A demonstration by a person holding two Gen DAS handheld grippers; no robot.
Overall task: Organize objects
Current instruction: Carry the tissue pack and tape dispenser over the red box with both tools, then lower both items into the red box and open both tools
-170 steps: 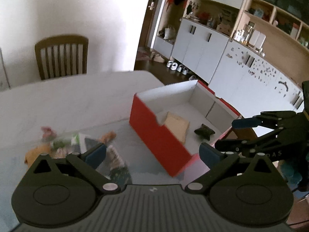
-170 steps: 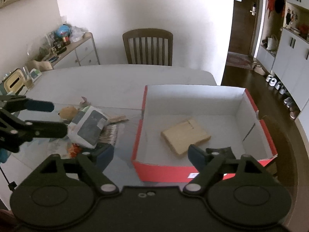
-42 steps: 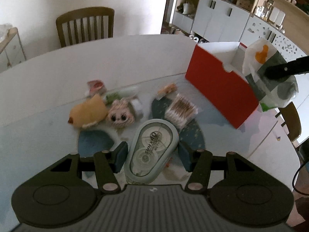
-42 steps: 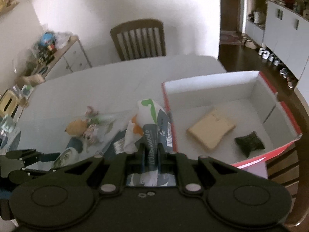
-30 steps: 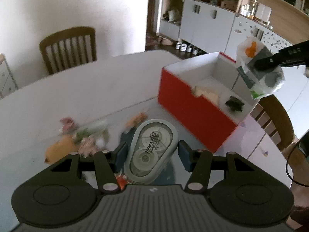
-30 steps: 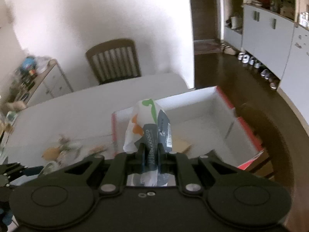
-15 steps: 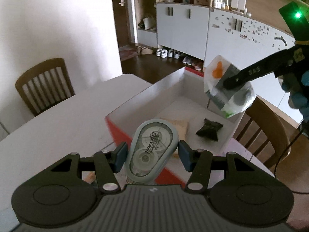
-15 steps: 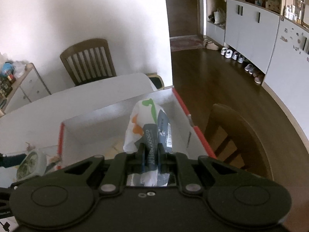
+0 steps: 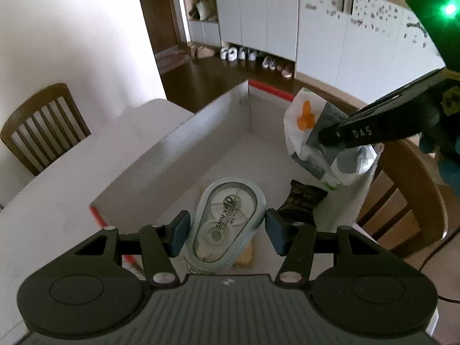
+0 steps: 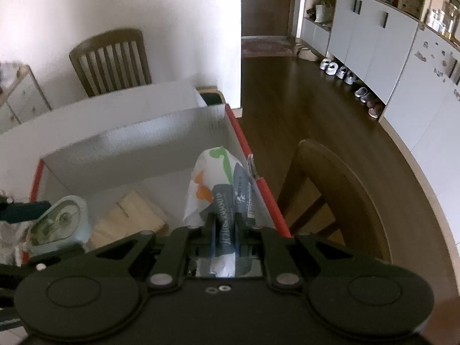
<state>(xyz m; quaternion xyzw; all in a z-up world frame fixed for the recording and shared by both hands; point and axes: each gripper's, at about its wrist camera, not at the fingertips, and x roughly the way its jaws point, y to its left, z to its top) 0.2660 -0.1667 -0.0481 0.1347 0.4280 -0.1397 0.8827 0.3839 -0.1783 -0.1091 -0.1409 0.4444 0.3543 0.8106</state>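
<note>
My left gripper (image 9: pixel 227 230) is shut on a pale green correction tape dispenser (image 9: pixel 227 224), which hangs over the near end of the red box (image 9: pixel 184 146). My right gripper (image 10: pixel 225 234) is shut on a white, grey and orange packet (image 10: pixel 218 189), held over the box's right side by the red wall (image 10: pixel 258 189). The packet (image 9: pixel 316 141) also shows at upper right in the left wrist view, pinched by the right gripper's fingers (image 9: pixel 373 135). On the box floor lie a tan wooden block (image 10: pixel 129 218) and a dark crumpled item (image 9: pixel 304 198).
The white table (image 9: pixel 57 195) runs left of the box. One wooden chair (image 10: pixel 330 195) stands right beside the box's red wall, another chair (image 10: pixel 110 60) at the table's far side. White cupboards (image 9: pixel 287 23) and several shoes (image 10: pixel 350 80) line the dark floor.
Both grippers have carried their objects from the table's pile side to above the box. The packet has dropped lower, closer to the box's right wall.
</note>
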